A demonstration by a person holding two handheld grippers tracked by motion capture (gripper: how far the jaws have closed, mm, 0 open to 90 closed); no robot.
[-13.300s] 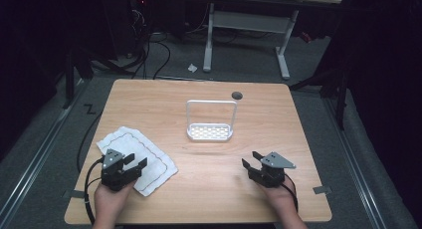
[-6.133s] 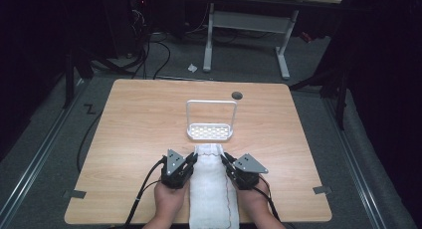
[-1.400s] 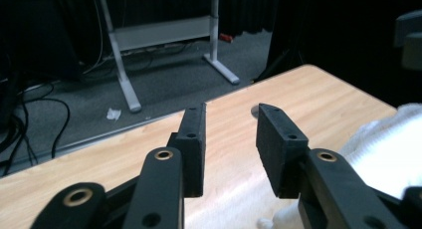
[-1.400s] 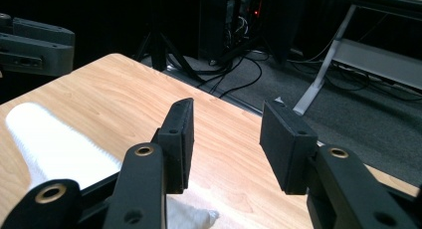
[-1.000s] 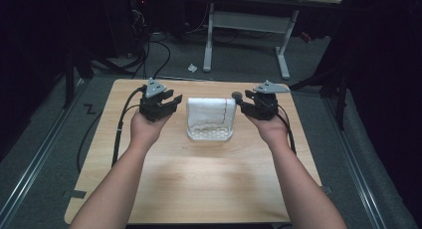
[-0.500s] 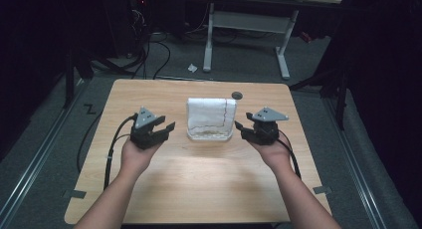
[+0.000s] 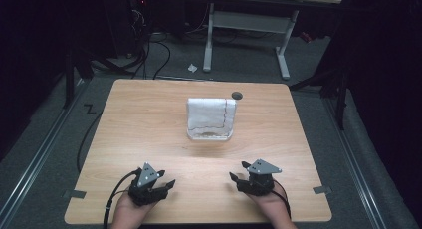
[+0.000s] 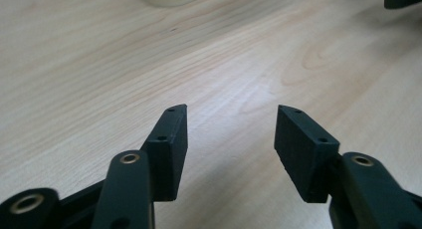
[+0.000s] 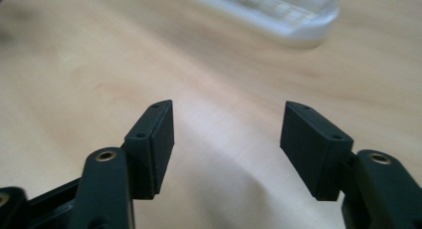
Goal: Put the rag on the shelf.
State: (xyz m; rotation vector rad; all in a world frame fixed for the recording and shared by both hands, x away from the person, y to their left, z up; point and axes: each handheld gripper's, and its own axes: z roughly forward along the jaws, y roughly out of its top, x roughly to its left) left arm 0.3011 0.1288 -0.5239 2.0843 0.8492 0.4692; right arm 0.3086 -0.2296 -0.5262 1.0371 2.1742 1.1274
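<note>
White cloth (image 7: 211, 114) hangs draped over the rack (image 7: 211, 135) at the table's (image 7: 149, 119) far centre. Left gripper (image 7: 161, 187) and right gripper (image 7: 240, 173) rest near the front edge (well apart), jaws just opened wide, nothing between them.

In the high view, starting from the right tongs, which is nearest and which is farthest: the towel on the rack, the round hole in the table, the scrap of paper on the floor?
From the right tongs, at the near right of the table:
1. Towel, draped over the rack at the table's middle.
2. Round hole, near the table's far edge.
3. Paper scrap, on the floor beyond the table.
</note>
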